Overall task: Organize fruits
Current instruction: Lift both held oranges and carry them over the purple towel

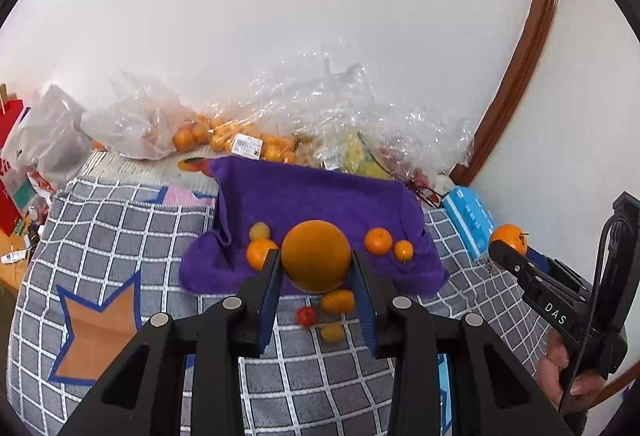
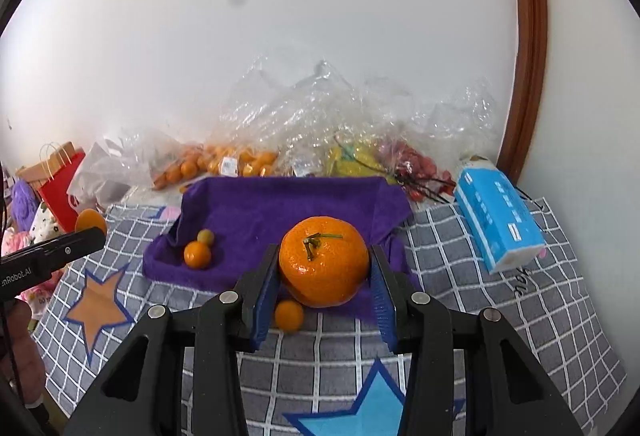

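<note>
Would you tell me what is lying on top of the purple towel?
Small oranges and a yellowish fruit lie on the purple towel. The held orange hides the towel behind it.

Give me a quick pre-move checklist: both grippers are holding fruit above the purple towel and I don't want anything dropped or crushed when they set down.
1. Left gripper pads on the smooth orange: ok, held on both sides.
2. Right gripper pads on the stemmed mandarin: ok, stem up.
3. Free room on the purple towel: ok, its middle and back are bare.
4. Small fruits under the left gripper, like the red one: not ok, they lie on the blanket just below.
5. Small orange fruit under the right gripper: not ok, same risk.
6. Grip firmness: cannot tell.
</note>
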Motion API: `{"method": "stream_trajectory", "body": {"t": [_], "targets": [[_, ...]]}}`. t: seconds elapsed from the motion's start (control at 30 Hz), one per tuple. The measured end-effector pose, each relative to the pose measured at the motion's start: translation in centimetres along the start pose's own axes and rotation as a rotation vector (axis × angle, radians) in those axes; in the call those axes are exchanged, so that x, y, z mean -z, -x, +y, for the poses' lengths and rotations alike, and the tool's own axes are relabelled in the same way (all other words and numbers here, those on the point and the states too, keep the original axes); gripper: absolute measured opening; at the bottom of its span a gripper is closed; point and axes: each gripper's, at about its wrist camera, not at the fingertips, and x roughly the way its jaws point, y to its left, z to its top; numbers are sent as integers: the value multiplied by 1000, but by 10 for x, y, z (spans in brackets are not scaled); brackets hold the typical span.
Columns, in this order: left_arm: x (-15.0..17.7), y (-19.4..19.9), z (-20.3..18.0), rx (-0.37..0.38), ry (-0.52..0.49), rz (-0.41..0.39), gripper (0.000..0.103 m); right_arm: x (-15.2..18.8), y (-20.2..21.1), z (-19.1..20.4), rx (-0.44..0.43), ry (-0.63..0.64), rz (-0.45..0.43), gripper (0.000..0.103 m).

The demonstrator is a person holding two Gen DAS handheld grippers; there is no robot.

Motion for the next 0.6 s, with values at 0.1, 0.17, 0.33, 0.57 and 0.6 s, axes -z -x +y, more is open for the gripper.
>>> {"method": "stream_trajectory", "body": {"t": [0.1,0.17,0.33,0.57,0.6], "targets": [[-8,-1,-1,-9,-9,-9,33,-7,-3,3,-4,8,-7,43],[-12,-1,-1,-9,-11,-14,33,-11,-5,4,-8,10,-11,43],[-20,-6,0,-9,-9,-12,33,-17,-8,8,-16,15,-18,43],[-28,-14,-4,-10,-19,-1,33,-20,-17,4,-24,0,-13,43],[-29,-16,-5,-10,-21,0,33,-21,-19,4,-25,-4,-12,43]]}}
